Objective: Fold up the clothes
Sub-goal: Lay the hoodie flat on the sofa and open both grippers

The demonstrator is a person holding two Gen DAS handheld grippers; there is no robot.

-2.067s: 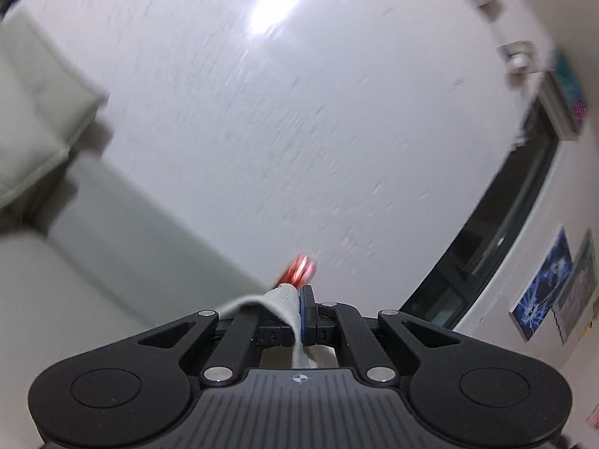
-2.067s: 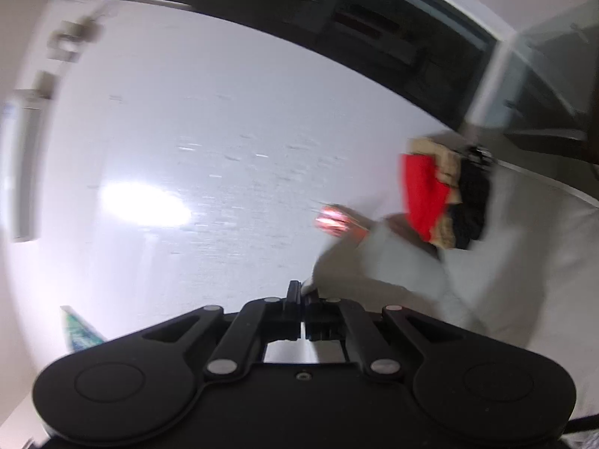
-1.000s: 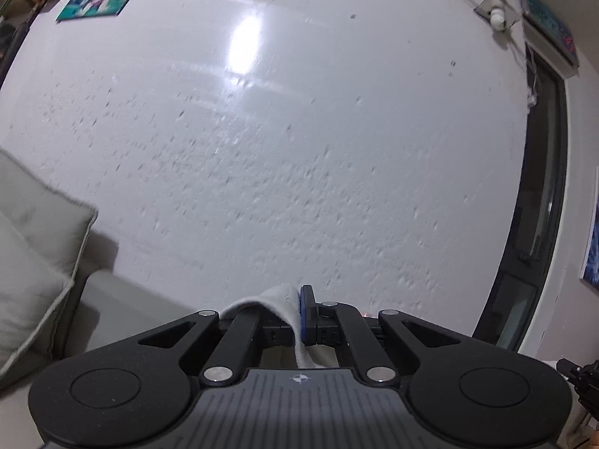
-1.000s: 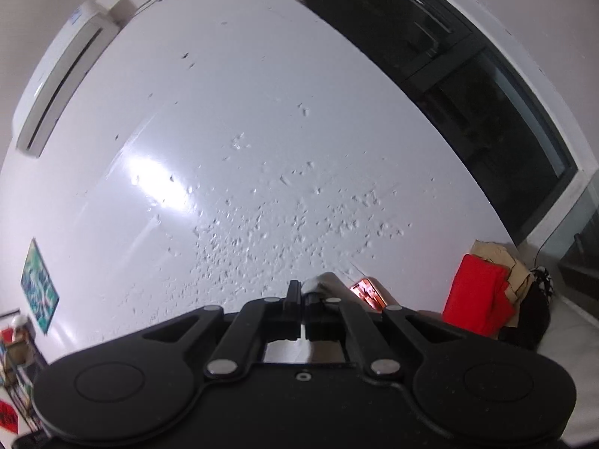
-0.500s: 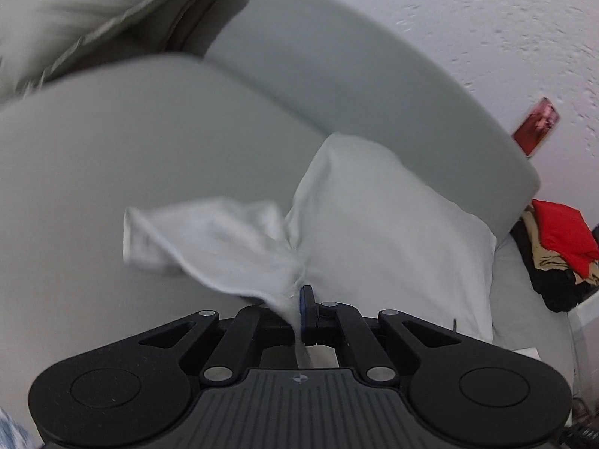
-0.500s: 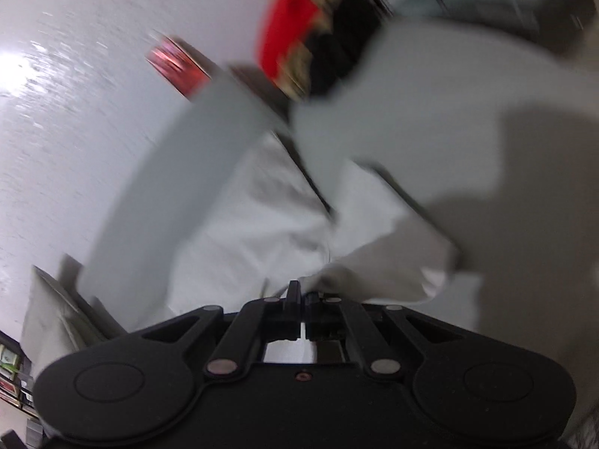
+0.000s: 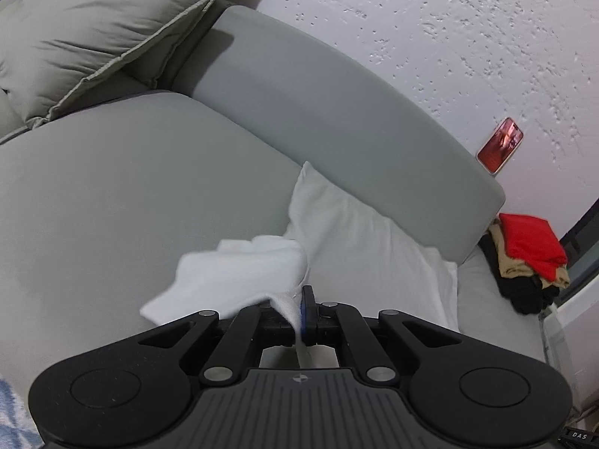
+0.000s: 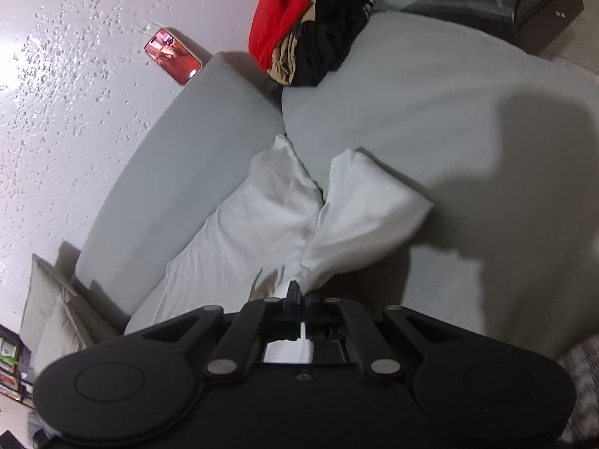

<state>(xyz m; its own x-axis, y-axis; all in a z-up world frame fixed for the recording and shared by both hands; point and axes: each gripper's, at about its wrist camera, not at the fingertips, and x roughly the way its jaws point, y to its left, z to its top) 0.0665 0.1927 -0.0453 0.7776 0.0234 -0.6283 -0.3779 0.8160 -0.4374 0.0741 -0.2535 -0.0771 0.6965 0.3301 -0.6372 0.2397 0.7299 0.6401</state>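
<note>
A white garment (image 7: 348, 239) lies spread on the grey sofa seat (image 7: 112, 194), its far edge against the backrest. My left gripper (image 7: 303, 299) is shut on one pinched corner of it, and a sleeve (image 7: 232, 273) flops to the left of the jaws. In the right wrist view the same white garment (image 8: 262, 224) runs away from my right gripper (image 8: 299, 292), which is shut on another bunched corner. Its other sleeve (image 8: 370, 205) sticks out to the right. Both grippers point down at the seat.
A pile of folded clothes, red on tan on black (image 7: 528, 258) (image 8: 299, 26), sits at the far end of the sofa. A phone with a red screen (image 7: 499, 146) (image 8: 172, 54) leans on the backrest (image 7: 337, 112) against the white wall. Grey cushions (image 7: 82, 33) lie at the left.
Both grippers swung from facing the wall down toward the sofa seat, carrying the white garment with them. It now rests spread on the seat instead of hanging.
</note>
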